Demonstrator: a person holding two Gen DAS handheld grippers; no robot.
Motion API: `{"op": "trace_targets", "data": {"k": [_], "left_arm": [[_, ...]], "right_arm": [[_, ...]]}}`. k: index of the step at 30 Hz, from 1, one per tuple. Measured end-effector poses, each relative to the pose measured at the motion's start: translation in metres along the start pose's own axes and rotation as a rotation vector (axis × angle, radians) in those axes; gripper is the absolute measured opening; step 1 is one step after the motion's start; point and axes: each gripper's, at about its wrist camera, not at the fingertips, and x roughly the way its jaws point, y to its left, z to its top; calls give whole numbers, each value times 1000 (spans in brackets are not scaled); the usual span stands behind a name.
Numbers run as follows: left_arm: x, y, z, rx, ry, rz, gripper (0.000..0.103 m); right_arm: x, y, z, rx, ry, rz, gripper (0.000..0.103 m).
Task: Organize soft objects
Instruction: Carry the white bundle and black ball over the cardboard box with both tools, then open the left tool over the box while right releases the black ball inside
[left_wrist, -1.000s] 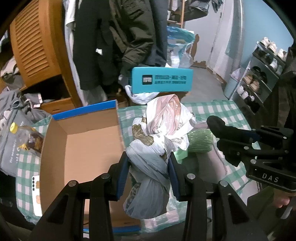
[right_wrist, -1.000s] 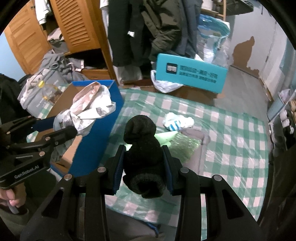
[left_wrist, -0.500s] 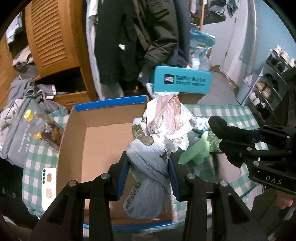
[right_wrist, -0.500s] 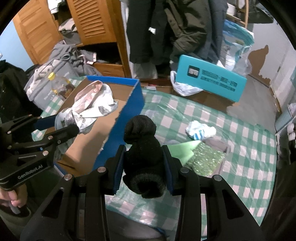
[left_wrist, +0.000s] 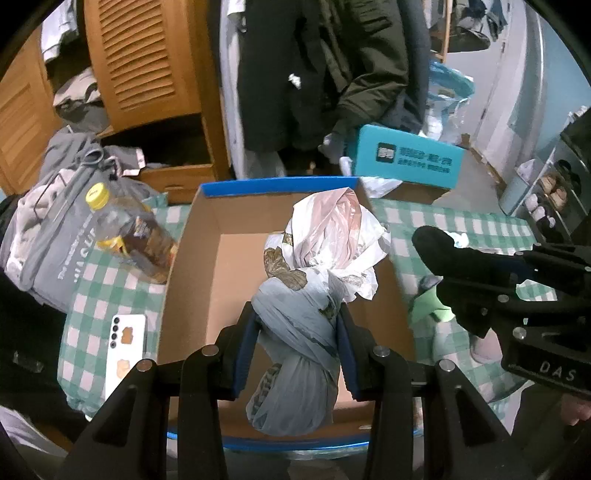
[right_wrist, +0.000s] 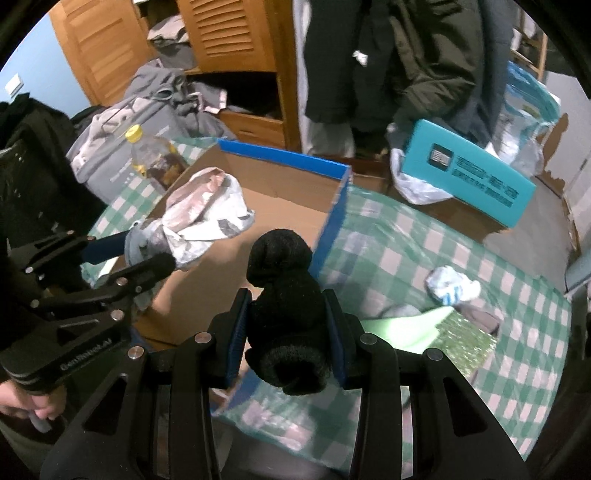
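My left gripper (left_wrist: 295, 343) is shut on a knotted bundle of plastic bags (left_wrist: 314, 280) and holds it over the open cardboard box (left_wrist: 207, 280) with blue edges. The bundle (right_wrist: 207, 218) also shows in the right wrist view, above the box (right_wrist: 280, 206). My right gripper (right_wrist: 284, 325) is shut on a rolled black sock (right_wrist: 284, 295) above the box's right wall; it shows at the right of the left wrist view (left_wrist: 436, 251). A white and blue sock (right_wrist: 452, 288), a green cloth (right_wrist: 402, 325) and a sparkly green pouch (right_wrist: 465, 347) lie on the checked cloth.
A bottle with a yellow cap (left_wrist: 125, 236) and a white phone (left_wrist: 123, 343) lie left of the box. A teal box (left_wrist: 406, 158) stands behind. Grey clothes (left_wrist: 48, 206) are piled at left. A wooden wardrobe (left_wrist: 140, 66) and hanging coats (left_wrist: 325, 66) stand behind.
Both grippers have moved left with their loads. The bag bundle has gone from the box's right edge to over its inside; the black sock has come to the box's right wall.
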Motion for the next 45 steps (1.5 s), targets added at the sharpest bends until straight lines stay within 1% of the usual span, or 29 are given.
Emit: {"op": "trace_targets", "data": {"k": [4,9,18,26,29,30,31,32,34,37,45], "left_arm": [[5,11,-3,-18,13,15,41],[13,23,-8,-23,38,54,41],[25,37,-13,-43,77,68,41],[29,38,-14,-33,96,82,42],[29,40,-15,-35,99,97,46],[29,41,-15,-38,101,101,49],[29,42,-15,-41,100,108,52],[28,43,-15,-44,98,115,58],[25,44,-15,-48,91,125,66],[22,45,-15,-46,82,128,70],[19,39,-15,-31,76,128,70]], "right_arm": [[12,17,6,-24,17,17,37],[27,34,11,-47,44,34,37],[48,45,15,-53,86,46,37],[57,50,16,-50,108,56,38],[58,49,17,-46,106,62,41],[58,49,17,-47,106,63,43],[57,49,17,-47,105,63,49],[57,49,18,-45,102,63,57],[56,48,18,-42,93,61,60],[52,45,19,-35,85,55,60],[42,34,17,-18,67,32,60]]}}
